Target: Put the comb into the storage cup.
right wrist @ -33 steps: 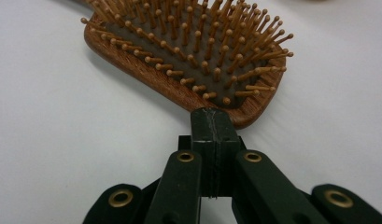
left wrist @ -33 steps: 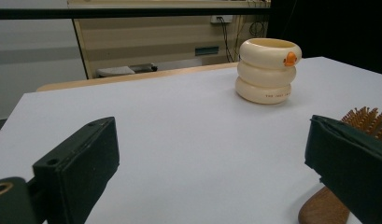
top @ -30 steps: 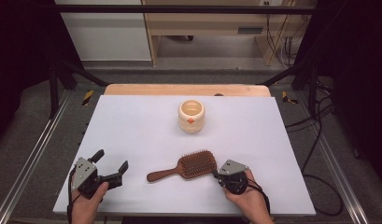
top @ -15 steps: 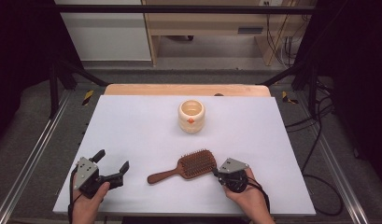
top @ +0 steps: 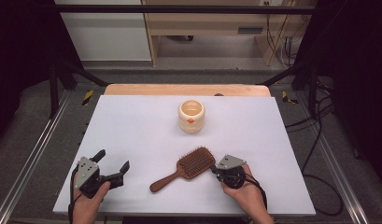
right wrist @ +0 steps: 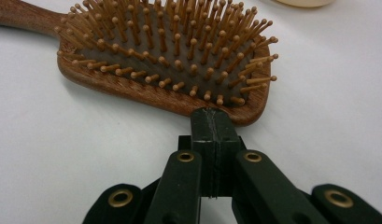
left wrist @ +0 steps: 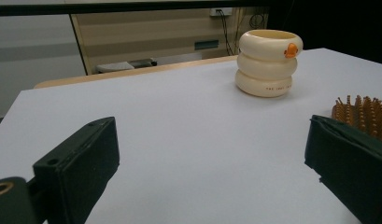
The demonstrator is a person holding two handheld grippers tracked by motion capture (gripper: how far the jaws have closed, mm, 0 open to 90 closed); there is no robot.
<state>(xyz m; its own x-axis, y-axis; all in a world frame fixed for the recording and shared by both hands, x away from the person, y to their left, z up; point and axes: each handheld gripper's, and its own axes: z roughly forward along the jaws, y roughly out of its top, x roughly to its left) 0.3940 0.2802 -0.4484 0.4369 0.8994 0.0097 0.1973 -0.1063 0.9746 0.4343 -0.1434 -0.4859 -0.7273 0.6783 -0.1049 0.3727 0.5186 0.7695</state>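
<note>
Cream cup (top: 191, 116) seemingly empty; left gripper (top: 115, 167) jaws wide, right gripper (top: 212, 169) jaws closed.

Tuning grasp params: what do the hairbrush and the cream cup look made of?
Hairbrush: looks like wood, brown with a satin sheen and faint grain on the paddle rim; the ball-tipped pins look wooden too, set in a dark pad, probably rubber.
Cream cup: smooth glossy body of three stacked rings with an orange duck bill; likely glazed ceramic, though moulded plastic can't be ruled out.
</note>
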